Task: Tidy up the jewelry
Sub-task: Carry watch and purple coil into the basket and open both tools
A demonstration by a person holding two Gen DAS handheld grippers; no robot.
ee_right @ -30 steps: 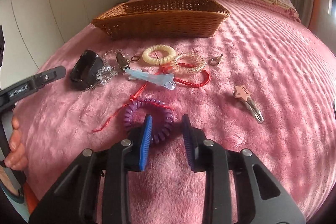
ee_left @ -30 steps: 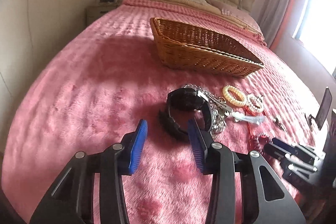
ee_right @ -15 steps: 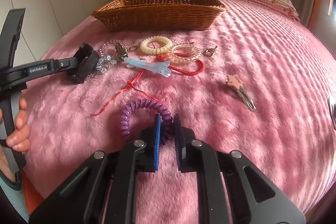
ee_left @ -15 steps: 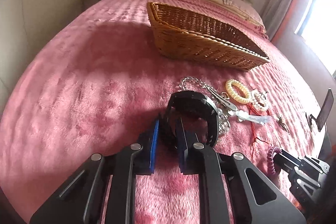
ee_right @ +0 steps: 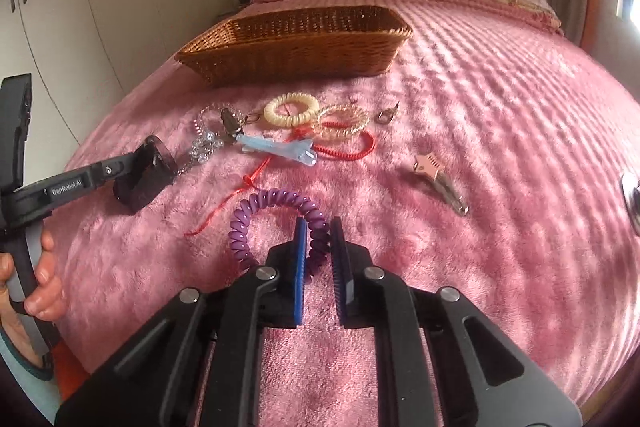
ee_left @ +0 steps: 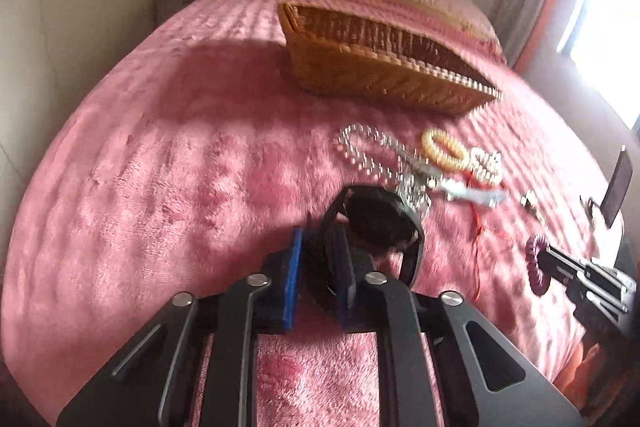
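Observation:
My left gripper is shut on the strap of a black watch and holds it just above the pink bedspread; it also shows in the right wrist view. My right gripper is shut on a purple spiral hair tie, lifted a little off the bed; it shows in the left wrist view too. A wicker basket stands further up the bed.
On the bedspread lie a bead chain, a cream hair tie, a clear beaded bracelet, a red cord, a pale blue clip, a small clasp and a pink star clip. Wardrobes stand left.
Both grippers closed from open a second ago. Since then the left lifted the watch off the bead chain and the right raised the purple hair tie.

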